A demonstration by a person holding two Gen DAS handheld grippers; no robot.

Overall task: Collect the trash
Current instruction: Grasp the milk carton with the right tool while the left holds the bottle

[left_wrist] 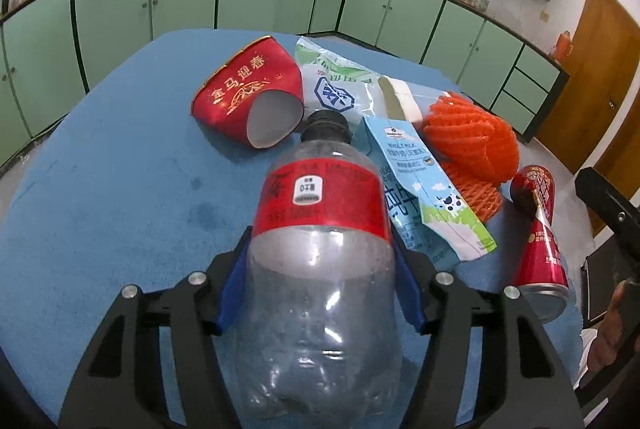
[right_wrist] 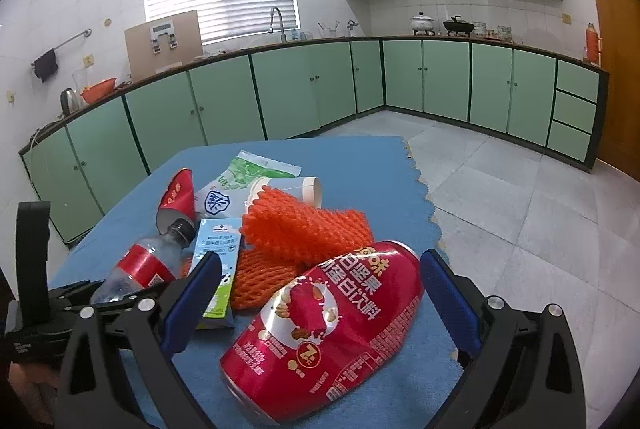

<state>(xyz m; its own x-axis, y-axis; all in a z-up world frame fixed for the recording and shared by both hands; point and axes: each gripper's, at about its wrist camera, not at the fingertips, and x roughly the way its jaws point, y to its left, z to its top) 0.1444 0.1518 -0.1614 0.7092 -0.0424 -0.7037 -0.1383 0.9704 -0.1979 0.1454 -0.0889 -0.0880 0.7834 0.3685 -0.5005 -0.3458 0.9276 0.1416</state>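
My left gripper (left_wrist: 320, 281) is shut on a clear plastic bottle (left_wrist: 320, 249) with a red label and black cap; its blue pads press both sides. The bottle also shows in the right wrist view (right_wrist: 140, 267). My right gripper (right_wrist: 320, 293) is open, its blue fingers (right_wrist: 192, 305) on either side of a red drink can (right_wrist: 332, 329) lying on the blue table (left_wrist: 120, 169), not touching it. The can shows in the left wrist view (left_wrist: 538, 229). Behind lie a red paper cup (left_wrist: 250, 97), a milk carton (left_wrist: 420, 185), orange foam net (left_wrist: 472, 145) and a white-green bag (left_wrist: 332, 85).
The blue table (right_wrist: 352, 157) ends just right of the can, with tiled floor (right_wrist: 520, 209) beyond. Green kitchen cabinets (right_wrist: 280, 89) line the far walls. A white paper cup (right_wrist: 296, 189) lies behind the orange net. The left gripper's body (right_wrist: 36, 293) is at the left of the right wrist view.
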